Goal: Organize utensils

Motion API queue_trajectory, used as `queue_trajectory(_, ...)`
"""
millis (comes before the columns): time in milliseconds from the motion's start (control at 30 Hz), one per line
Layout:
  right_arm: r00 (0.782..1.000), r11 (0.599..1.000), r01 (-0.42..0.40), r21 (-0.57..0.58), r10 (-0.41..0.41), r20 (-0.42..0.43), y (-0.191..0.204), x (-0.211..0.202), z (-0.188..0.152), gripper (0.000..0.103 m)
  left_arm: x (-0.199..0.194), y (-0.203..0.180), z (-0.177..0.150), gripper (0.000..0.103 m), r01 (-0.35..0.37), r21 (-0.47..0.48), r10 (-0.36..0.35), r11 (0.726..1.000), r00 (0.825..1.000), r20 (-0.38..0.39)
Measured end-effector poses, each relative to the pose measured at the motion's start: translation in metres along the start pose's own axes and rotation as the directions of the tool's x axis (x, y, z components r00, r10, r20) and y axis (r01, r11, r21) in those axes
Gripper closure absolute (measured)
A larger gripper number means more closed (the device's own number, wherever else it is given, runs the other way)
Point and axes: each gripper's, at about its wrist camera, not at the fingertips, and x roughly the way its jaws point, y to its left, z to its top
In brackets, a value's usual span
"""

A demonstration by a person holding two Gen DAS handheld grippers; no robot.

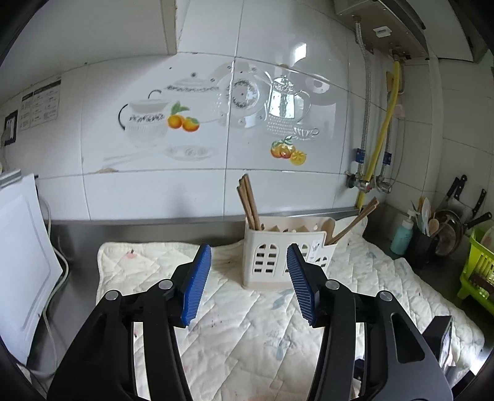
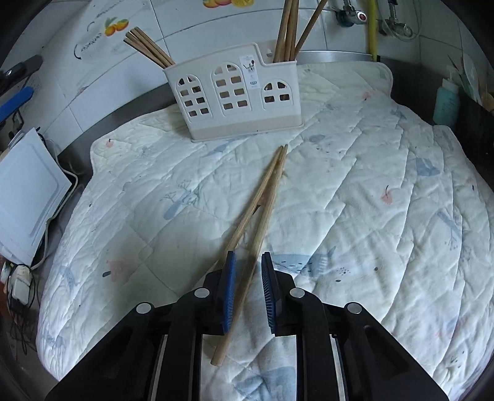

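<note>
A cream plastic utensil holder with arched window cut-outs stands on the quilted mat near the wall. Wooden chopsticks stand in its left compartment and its right compartment. Two loose wooden chopsticks lie on the mat in front of the holder. My right gripper is open low over them; one chopstick runs between its blue pads, the other passes under the left finger. My left gripper is open and empty, raised above the mat in front of the holder.
A white board leans at the left with cables beside it. At the right stand a teal bottle, a dark utensil cup, knives and a green rack. A yellow hose and valves run down the tiled wall.
</note>
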Motion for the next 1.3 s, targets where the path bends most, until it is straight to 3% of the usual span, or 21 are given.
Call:
queue_trajectory(233,0.999,0.999,0.033,0.043,-0.032,-0.022,0.002,0.014,0.000,0.087,0.000,0.007,-0.015,0.051,-0.004,-0.023,0.003,1.000,1.000,-0.028)
queue_trajectory(500,0.998,0.998,0.057,0.035,-0.057,-0.007,-0.003,0.011,-0.002,0.095,0.005,0.006,-0.040,0.051,-0.012,-0.027,0.009,1.000,0.996,-0.088)
queue_trajectory(700,0.998,0.998,0.068,0.008,-0.068,0.010,-0.014,0.000,-0.006,0.096,0.008,-0.005,-0.070,0.051,0.030,-0.047,-0.037,0.998,0.987,-0.159)
queue_trajectory(900,0.995,0.995,0.100,-0.026,-0.099,0.028,-0.032,-0.014,-0.014,0.096,0.011,-0.029,-0.103,0.051,0.098,-0.069,-0.111,0.993,0.968,-0.225)
queue_trajectory(1033,0.994,0.994,0.107,-0.028,-0.107,0.027,-0.047,-0.021,-0.018,0.096,0.018,-0.049,-0.124,0.053,0.150,-0.085,-0.168,0.985,0.946,-0.277)
queue_trajectory(1300,0.993,0.993,0.116,-0.039,-0.114,0.041,-0.068,-0.033,-0.025,0.096,0.034,-0.083,-0.145,0.068,0.227,-0.067,-0.236,0.972,0.906,-0.353)
